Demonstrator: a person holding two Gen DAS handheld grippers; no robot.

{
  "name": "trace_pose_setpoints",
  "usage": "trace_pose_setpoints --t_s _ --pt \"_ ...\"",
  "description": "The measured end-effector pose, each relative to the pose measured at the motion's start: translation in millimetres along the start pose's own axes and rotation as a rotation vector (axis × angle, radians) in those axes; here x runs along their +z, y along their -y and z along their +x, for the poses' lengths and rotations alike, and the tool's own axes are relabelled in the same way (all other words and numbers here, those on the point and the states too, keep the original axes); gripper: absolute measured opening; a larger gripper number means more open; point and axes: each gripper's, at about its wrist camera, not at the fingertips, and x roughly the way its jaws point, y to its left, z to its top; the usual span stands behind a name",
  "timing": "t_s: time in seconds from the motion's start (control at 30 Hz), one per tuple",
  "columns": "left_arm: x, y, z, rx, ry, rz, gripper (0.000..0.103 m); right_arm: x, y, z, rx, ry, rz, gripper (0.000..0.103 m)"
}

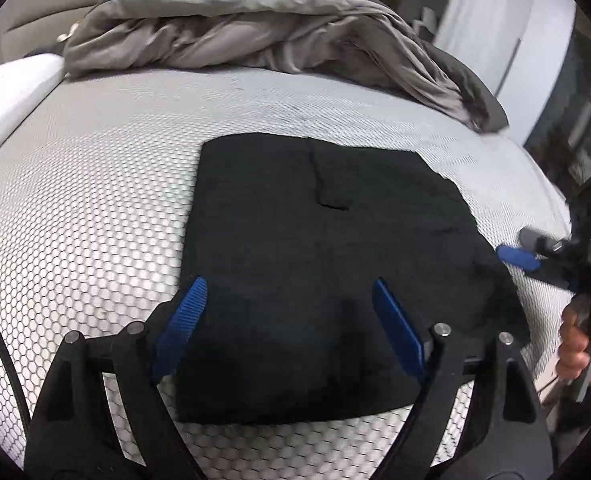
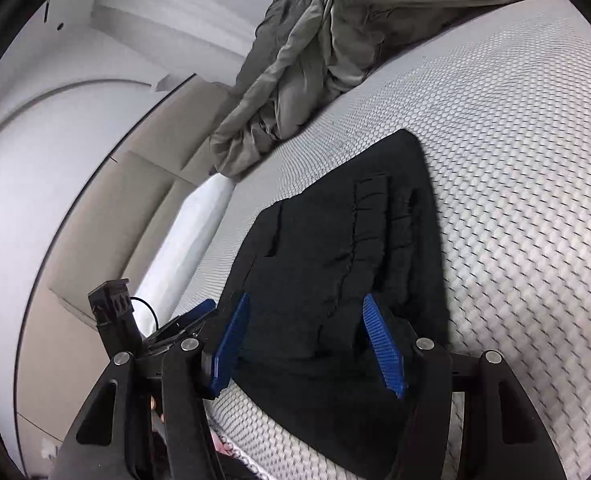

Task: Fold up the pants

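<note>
The black pants point(image 1: 315, 264) lie folded into a compact block on the white honeycomb-mesh mattress point(image 1: 95, 200). My left gripper point(image 1: 289, 292) is open, its blue fingers spread over the near edge of the pants, holding nothing. In the right wrist view the pants point(image 2: 335, 264) lie flat with the gathered waistband showing. My right gripper point(image 2: 307, 312) is open just above their near end, empty. The right gripper also shows at the right edge of the left wrist view point(image 1: 535, 256), beside the pants.
A crumpled grey duvet point(image 1: 255, 28) is heaped at the far end of the mattress, also in the right wrist view point(image 2: 335, 48). A beige padded headboard point(image 2: 135, 208) and a white pillow point(image 2: 191, 232) run along one side. A white wall stands beyond.
</note>
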Motion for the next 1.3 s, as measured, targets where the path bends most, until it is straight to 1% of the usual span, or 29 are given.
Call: trace_pose_setpoints --t_s 0.07,0.13,0.17,0.27,0.3,0.33,0.37,0.4,0.43,0.47,0.5,0.53,0.57,0.6,0.67,0.73,0.77,0.8,0.83,0.87,0.9,0.97,1.0,1.03,1.1,1.17,1.23,1.3 --pt "-1.2 -9.0 -3.0 0.019 0.005 -0.002 0.083 1.0 1.0 11.6 -0.012 -0.024 0.027 0.060" --pt "-4.0 -18.2 -5.7 0.063 0.015 0.001 0.083 0.7 -3.2 13.7 -0.016 -0.014 0.030 0.060" --pt "-12.8 -17.6 -16.4 0.066 0.014 0.006 0.083 0.8 -7.9 12.9 -0.002 -0.010 0.020 0.060" --pt "-13.5 -24.7 -14.1 0.080 0.004 0.018 0.083 1.1 -22.4 13.2 0.101 -0.009 0.016 0.057" --pt "-13.8 -26.4 -13.0 0.085 -0.002 0.022 0.083 -0.7 -25.4 14.7 0.120 -0.020 0.009 0.057" --pt "-14.2 -27.9 -11.6 0.089 -0.010 0.024 0.083 -0.4 -27.6 19.2 0.109 -0.028 0.001 0.056" --pt "-14.0 -29.3 -13.2 0.089 -0.015 0.024 0.083 -2.8 -28.4 22.5 0.070 -0.038 -0.014 0.052" --pt "-14.2 -30.3 -11.2 0.086 -0.020 0.023 0.083 -5.4 -27.0 29.2 0.012 -0.054 -0.028 0.040" --pt "-13.8 -29.4 -9.7 0.087 -0.020 0.022 0.083 -7.5 -24.4 34.2 -0.034 -0.069 -0.035 0.023" --pt "-12.2 -29.5 -8.7 0.087 -0.018 0.018 0.083 -9.4 -20.9 35.8 -0.063 -0.073 -0.039 0.013" --pt "-10.7 -29.7 -10.1 0.083 -0.013 0.014 0.083 -9.6 -19.1 37.1 -0.077 -0.069 -0.039 0.007" --pt "-10.0 -29.5 -11.6 0.079 -0.008 0.011 0.083 -12.1 -19.4 30.8 -0.067 -0.057 -0.049 0.005" --pt "-8.7 -29.4 -13.7 0.075 -0.001 0.006 0.083 -13.3 -28.5 20.3 -0.074 -0.028 -0.091 0.005" --pt "-7.8 -29.6 -16.0 0.072 0.006 0.002 0.083 -14.5 -37.3 10.4 -0.095 -0.001 -0.134 0.005" --pt "-7.3 -29.1 -20.3 0.068 0.012 -0.001 0.083 -17.3 -42.5 -2.8 -0.123 0.021 -0.168 0.005" --pt "-7.5 -29.1 -20.0 0.067 0.011 0.004 0.083 -18.9 -34.9 0.3 -0.185 -0.009 -0.174 0.005" --pt "-8.3 -28.9 -18.5 0.069 0.007 0.008 0.083 -20.2 -28.2 6.5 -0.227 -0.041 -0.171 0.005" --pt "-9.2 -28.6 -15.5 0.074 -0.004 0.013 0.083 -23.4 -19.5 13.9 -0.266 -0.085 -0.160 0.008" --pt "-9.9 -29.0 -13.5 0.080 -0.011 0.015 0.083 -25.6 -12.5 16.5 -0.256 -0.098 -0.141 0.009" --pt "-10.5 -28.8 -10.9 0.087 -0.020 0.015 0.083 -26.3 -7.6 10.0 -0.204 -0.074 -0.113 0.010" --pt "-10.7 -29.2 -9.7 0.089 -0.026 0.017 0.083 -24.5 -6.9 6.2 -0.185 -0.062 -0.106 0.013" --pt "-11.0 -27.8 -9.2 0.083 -0.026 0.022 0.083 -21.5 -3.3 -8.6 -0.198 -0.019 -0.097 0.028" --pt "-10.9 -27.3 -9.0 0.083 -0.025 0.027 0.083 -21.0 0.8 -15.0 -0.204 0.000 -0.084 0.041" --pt "-10.7 -26.7 -8.7 0.084 -0.024 0.033 0.083 -19.6 5.5 -17.9 -0.201 0.002 -0.056 0.046" --pt "-10.5 -23.9 -7.1 0.086 -0.025 0.042 0.083 -17.7 18.4 -18.1 -0.154 -0.008 0.007 0.046" --pt "-10.0 -21.8 -5.7 0.087 -0.028 0.047 0.083 -17.3 24.3 -15.5 -0.116 -0.023 0.033 0.046" --pt "-9.9 -21.0 -5.2 0.085 -0.029 0.050 0.083 -14.5 20.8 -11.0 -0.060 -0.029 0.045 0.046" --pt "-9.6 -19.8 -5.3 0.083 -0.027 0.058 0.083 -12.5 11.1 -12.6 0.024 -0.020 0.051 0.046"
